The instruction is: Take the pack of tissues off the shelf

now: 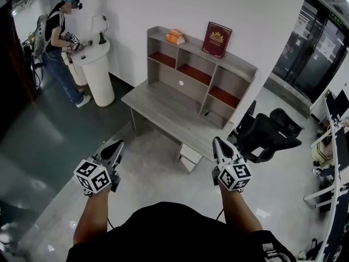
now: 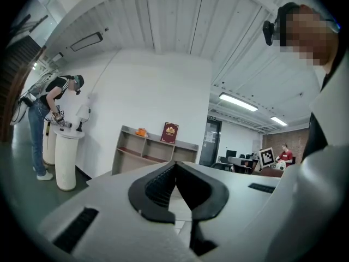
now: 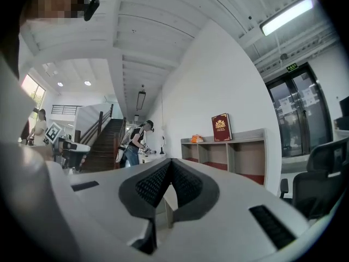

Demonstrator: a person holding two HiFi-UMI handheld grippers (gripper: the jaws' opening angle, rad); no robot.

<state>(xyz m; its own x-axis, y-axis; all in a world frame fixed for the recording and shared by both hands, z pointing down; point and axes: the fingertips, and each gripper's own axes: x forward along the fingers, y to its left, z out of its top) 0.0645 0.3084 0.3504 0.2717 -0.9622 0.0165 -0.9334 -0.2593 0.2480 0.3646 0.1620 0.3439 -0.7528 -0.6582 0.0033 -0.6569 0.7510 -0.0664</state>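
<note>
Far upper left of the head view: a person (image 1: 57,37) bent over a white pedestal (image 1: 99,75). Lower left: left gripper (image 1: 118,144), held level over the floor, well short of the desk (image 1: 158,111). Seen in its own view (image 2: 175,166) with the black pads meeting tip to tip, nothing between them, touching nothing. Upper centre: grey shelf unit (image 1: 242,65) standing on the desk against the wall, with the orange pack of tissues (image 1: 175,36) lying on its top board at the left end and a red book (image 1: 217,39) propped upright to the right of it, apart. Lower right of centre: right gripper (image 1: 217,142), likewise level and far from the shelf; pressed fully together in its own view (image 3: 170,162), empty, in contact with nothing. Right of that: black office chair (image 1: 267,135).
</note>
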